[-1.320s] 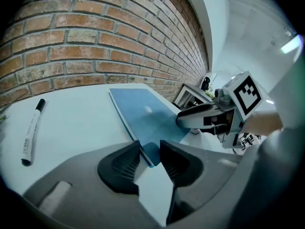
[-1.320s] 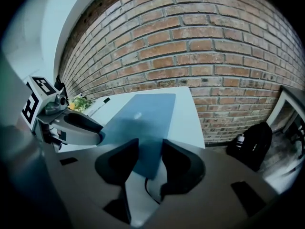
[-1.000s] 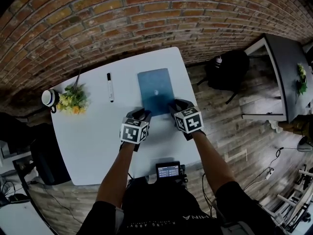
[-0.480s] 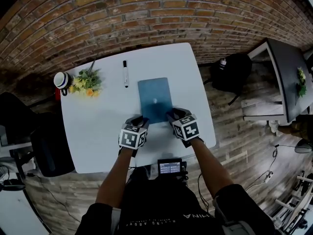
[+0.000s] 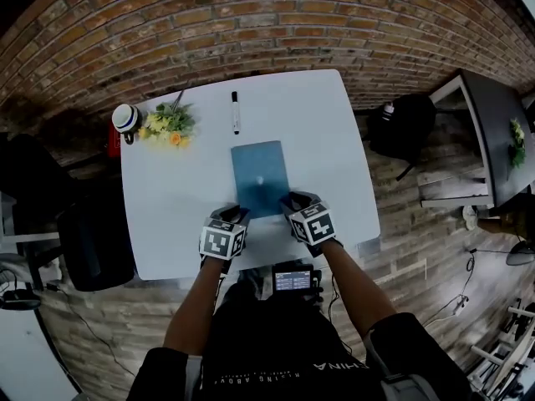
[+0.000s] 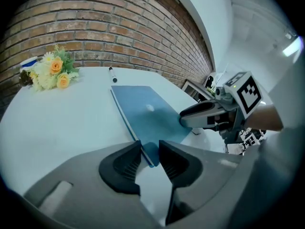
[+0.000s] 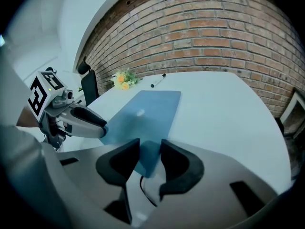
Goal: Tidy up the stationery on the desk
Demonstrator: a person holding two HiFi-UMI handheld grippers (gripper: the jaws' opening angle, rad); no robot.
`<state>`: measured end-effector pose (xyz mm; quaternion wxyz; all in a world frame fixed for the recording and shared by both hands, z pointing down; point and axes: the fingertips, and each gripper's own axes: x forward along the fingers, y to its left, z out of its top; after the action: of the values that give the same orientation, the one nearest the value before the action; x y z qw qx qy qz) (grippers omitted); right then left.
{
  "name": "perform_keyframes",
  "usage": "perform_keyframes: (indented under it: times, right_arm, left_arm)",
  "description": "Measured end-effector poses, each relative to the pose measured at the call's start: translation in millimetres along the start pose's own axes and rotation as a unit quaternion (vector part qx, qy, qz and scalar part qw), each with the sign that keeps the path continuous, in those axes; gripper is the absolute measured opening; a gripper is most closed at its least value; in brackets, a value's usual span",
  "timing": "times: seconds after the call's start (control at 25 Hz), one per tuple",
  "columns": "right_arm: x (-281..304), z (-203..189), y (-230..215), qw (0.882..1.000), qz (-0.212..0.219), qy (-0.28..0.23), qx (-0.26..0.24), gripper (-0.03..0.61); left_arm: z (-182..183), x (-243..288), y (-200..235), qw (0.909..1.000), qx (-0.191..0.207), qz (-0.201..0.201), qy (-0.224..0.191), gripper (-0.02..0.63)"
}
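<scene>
Clamping blue notebook corners: left tongs, just-closing right tongs; pads unseen in head view.

Notebook lies mid-counter, toward the front edge. Marker behind it, slightly left, apart. Flowers at back-left corner. Cup just left of flowers, at counter's edge.

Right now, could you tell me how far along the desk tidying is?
Nothing looks put away yet. In hand: the left gripper and right gripper each pinch a near corner of the blue notebook; the right jaws have just been closing on it. Left: the black marker lies loose near the flowers.
</scene>
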<state>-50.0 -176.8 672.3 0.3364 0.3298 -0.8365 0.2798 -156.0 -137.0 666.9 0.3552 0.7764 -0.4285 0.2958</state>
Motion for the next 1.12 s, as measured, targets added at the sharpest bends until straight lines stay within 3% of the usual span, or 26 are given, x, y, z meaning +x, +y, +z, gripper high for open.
perform_keyframes:
  times: [0.72,0.92,1.12]
  right_arm:
    - [4.4,-0.5,15.1,1.0,0.01,0.007,-0.011,0.154]
    - [4.8,1.3,10.3,1.0,0.007,0.012,-0.017,0.167]
    - [10.8,16.5,1.9,1.0,0.008,0.0,-0.004,0.208]
  left_arm:
    - [-9.7,-10.6,6.6,1.0,-0.001,0.003,0.004,0.126]
    - [5.7,-17.0,19.0,0.9996,0.004,0.025,-0.008,0.126]
    - [22.1,-6.4,26.1,0.9998,0.005,0.021,-0.004,0.147]
